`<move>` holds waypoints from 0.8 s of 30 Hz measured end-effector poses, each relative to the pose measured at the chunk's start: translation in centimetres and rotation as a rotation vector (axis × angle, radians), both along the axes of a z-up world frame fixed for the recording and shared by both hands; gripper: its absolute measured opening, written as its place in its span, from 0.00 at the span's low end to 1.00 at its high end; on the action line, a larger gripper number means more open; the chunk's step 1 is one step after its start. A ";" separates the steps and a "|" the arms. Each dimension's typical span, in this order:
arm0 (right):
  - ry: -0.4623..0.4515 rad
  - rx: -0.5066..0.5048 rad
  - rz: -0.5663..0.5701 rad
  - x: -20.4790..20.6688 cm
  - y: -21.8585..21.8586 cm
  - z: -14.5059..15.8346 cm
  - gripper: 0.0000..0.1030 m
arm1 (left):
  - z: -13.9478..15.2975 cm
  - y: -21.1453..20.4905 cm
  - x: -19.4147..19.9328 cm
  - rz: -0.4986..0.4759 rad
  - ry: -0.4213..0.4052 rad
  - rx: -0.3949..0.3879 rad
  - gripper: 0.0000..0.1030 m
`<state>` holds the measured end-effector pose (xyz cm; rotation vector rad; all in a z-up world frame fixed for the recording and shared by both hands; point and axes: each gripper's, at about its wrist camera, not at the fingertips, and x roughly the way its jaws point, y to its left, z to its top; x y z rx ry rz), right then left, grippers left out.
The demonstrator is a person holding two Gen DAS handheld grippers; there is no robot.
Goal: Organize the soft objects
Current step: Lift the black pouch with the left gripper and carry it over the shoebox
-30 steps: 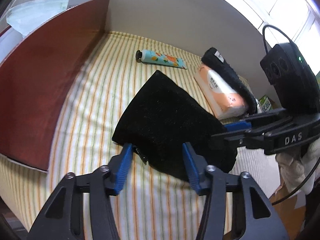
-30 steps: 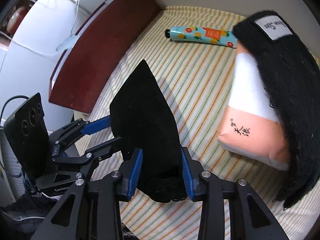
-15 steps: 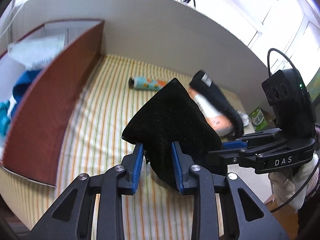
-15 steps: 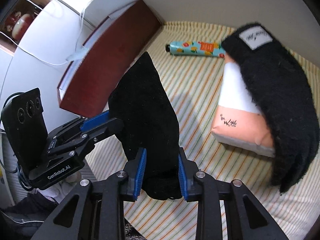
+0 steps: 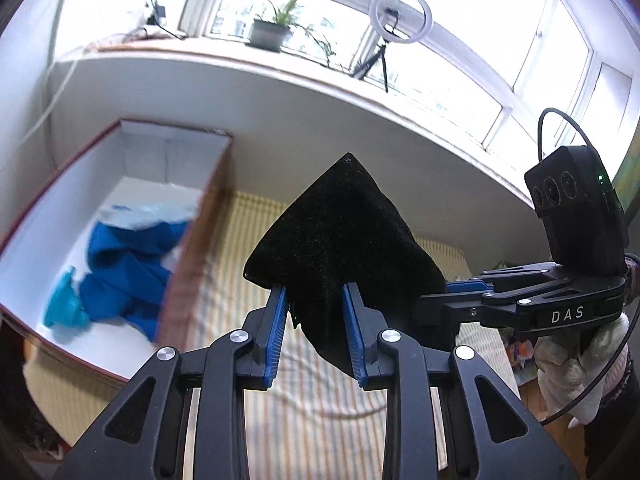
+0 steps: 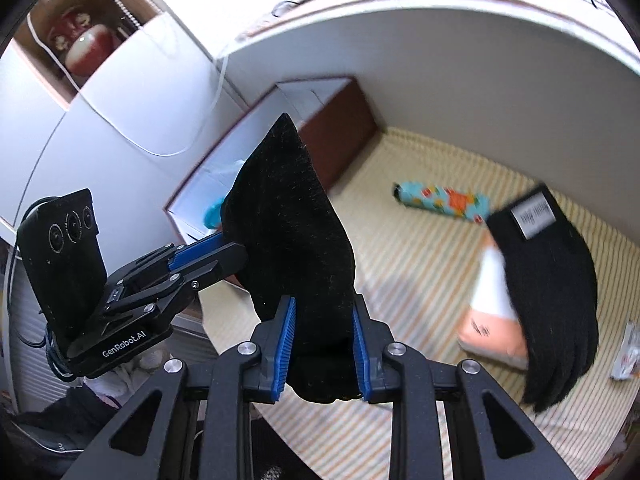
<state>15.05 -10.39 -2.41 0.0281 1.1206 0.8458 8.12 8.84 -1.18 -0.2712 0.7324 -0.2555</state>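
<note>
A black knit hat [image 5: 344, 248] hangs in the air above the striped table, held by both grippers. My left gripper [image 5: 314, 326] is shut on its near left edge. My right gripper [image 6: 322, 344] is shut on the other end of the hat [image 6: 292, 240]. A brown box [image 5: 192, 264] with a white inside stands to the left and holds blue cloth [image 5: 120, 272]. The box [image 6: 340, 120] also shows in the right wrist view. A black glove [image 6: 548, 288] lies over a tissue pack [image 6: 488, 320] on the table.
A patterned tube [image 6: 440, 202] lies on the striped cloth [image 6: 400, 264] near the back wall. A windowsill with a potted plant [image 5: 272, 28] and a ring light [image 5: 400, 12] runs behind the table. A small packet [image 6: 628, 352] lies at the far right.
Both grippers have lifted the black hat off the table and carried it up and toward the box. The left gripper, open a second ago, has closed on the hat.
</note>
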 end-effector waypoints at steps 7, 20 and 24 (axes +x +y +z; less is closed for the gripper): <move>-0.048 0.010 0.063 0.4 4.9 2.9 0.23 | 2.1 4.7 -0.3 0.067 -0.039 0.016 0.25; -0.092 0.038 0.161 1.9 15.2 5.9 0.23 | 4.8 12.4 -0.4 0.200 -0.093 0.050 0.25; -0.098 0.027 0.179 2.5 17.9 5.9 0.23 | 4.6 14.1 0.0 0.230 -0.087 0.052 0.25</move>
